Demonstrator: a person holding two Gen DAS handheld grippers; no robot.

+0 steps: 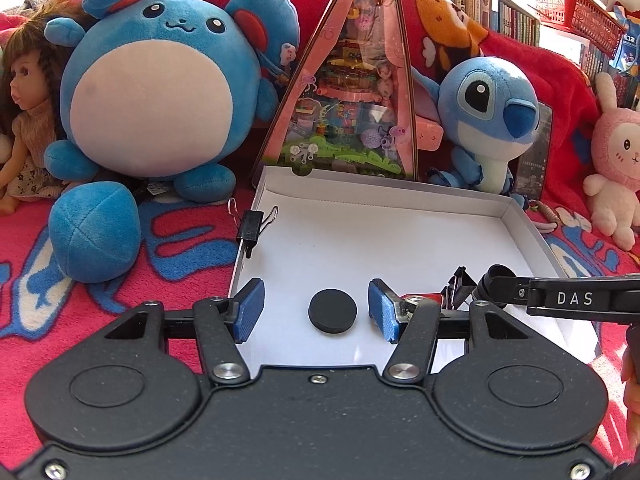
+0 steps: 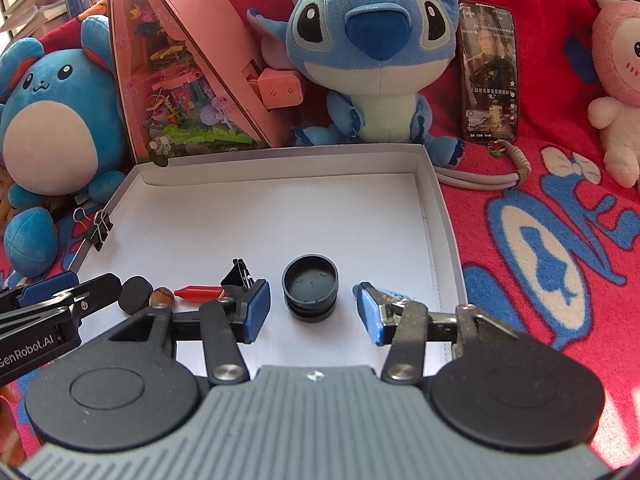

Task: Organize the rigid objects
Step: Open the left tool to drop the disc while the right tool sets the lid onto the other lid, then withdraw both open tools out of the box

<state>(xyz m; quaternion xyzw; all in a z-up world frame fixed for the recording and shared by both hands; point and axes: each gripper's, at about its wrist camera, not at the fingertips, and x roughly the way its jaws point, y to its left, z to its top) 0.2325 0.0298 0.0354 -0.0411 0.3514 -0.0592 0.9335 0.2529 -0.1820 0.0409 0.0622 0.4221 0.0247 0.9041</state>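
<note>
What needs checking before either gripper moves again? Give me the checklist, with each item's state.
1. Left gripper clear of the black disc: ok, pads apart, disc untouched.
2. Right gripper clear of the black cap: ok, pads apart.
3. Disc and cap inside the white tray: ok.
4. Binder clip on the tray's left wall: ok, clipped on.
5. Red piece and loose clip lie in the tray: ok.
6. Cap stable: cannot tell.

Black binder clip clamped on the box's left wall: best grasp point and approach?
Grip the binder clip by its black body, pads on the two flat faces, coming from above along the wall of the white box. It straddles the rim with its wire handles sticking up; those are thin and would likely slip.
</note>
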